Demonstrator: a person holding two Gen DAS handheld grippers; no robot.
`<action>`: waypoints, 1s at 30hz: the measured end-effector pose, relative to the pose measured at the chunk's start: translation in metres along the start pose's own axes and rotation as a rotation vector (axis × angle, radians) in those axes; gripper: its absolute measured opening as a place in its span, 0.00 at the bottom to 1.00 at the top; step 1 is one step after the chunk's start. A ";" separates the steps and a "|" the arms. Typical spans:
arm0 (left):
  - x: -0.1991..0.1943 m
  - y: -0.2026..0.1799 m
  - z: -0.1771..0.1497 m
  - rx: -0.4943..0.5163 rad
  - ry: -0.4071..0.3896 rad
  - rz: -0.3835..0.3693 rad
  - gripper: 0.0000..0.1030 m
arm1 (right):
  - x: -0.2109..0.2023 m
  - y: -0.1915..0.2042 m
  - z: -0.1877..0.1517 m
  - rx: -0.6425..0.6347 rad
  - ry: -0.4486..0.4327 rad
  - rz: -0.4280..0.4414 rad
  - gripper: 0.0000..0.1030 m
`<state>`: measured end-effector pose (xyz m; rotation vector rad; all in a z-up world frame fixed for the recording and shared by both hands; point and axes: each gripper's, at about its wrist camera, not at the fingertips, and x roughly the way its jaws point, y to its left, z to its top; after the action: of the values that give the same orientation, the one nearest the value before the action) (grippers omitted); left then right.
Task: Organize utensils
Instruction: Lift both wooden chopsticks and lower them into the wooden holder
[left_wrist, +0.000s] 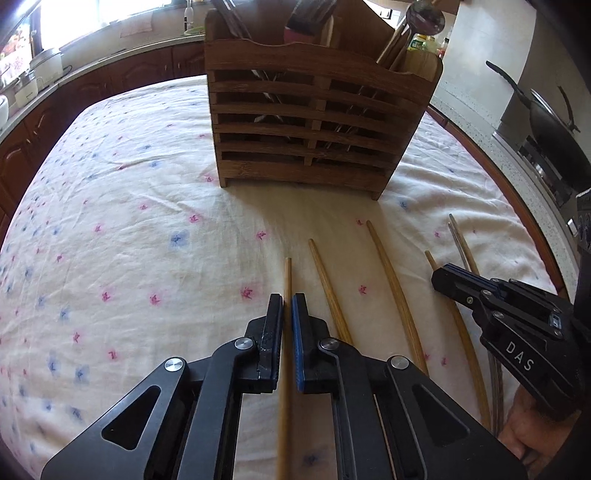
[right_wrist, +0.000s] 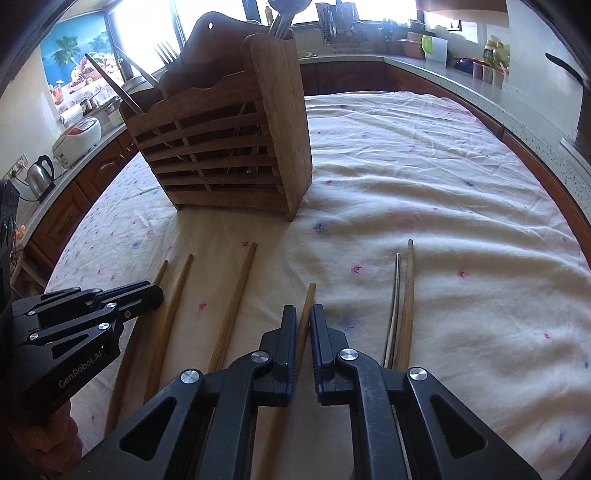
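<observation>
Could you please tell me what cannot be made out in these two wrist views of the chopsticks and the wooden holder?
- Left wrist view: the near end of the chopstick in the left gripper is hidden under the gripper body.
- Right wrist view: the right gripper likewise covers the near end of its chopstick.
- Both views: the wooden holder has its slats masking the utensils' lower parts; its top is cut off by the left view's upper edge.

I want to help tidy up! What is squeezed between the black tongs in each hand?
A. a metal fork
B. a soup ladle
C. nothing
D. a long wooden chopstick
D: the left tongs and right tongs are each shut on a long wooden chopstick.
</observation>
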<state>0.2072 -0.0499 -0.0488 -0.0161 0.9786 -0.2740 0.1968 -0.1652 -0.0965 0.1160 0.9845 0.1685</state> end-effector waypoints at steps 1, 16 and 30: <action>-0.006 0.004 -0.002 -0.012 -0.008 -0.011 0.04 | -0.003 -0.002 -0.001 0.015 -0.003 0.024 0.05; -0.130 0.027 0.008 -0.078 -0.243 -0.161 0.04 | -0.121 0.009 0.018 0.040 -0.265 0.153 0.05; -0.174 0.033 0.038 -0.070 -0.376 -0.158 0.04 | -0.181 0.016 0.062 0.008 -0.461 0.165 0.05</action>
<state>0.1538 0.0192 0.1101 -0.2031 0.6123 -0.3665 0.1487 -0.1855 0.0880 0.2323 0.5156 0.2748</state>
